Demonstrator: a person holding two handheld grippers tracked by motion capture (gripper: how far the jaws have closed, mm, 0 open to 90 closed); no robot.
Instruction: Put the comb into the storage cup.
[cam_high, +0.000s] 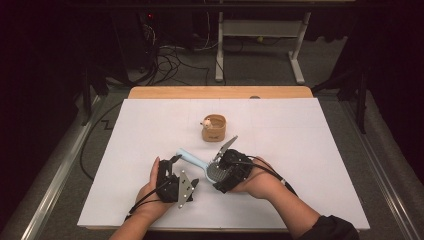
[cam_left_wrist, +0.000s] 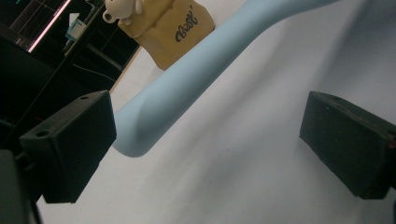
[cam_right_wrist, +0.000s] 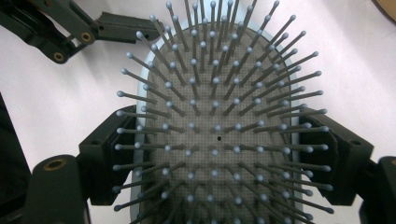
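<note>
Right hand-held gripper (cam_right_wrist: 219, 163) squeezes the brush (cam_high: 202, 162) head near the frame's middle on the counter (cam_high: 300, 165), so the left hand-held gripper (cam_left_wrist: 205, 135), wide open, should close gently around the handle.

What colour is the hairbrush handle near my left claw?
Pale blue; the hairbrush handle shows best in the left gripper view.

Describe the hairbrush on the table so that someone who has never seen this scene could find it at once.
On the white table, look near the front edge, between the person's two hands. The hairbrush lies there, its oval bristle head clamped in the right gripper. Unlike the tan cup behind it, it is pale blue, with a long handle.
</note>
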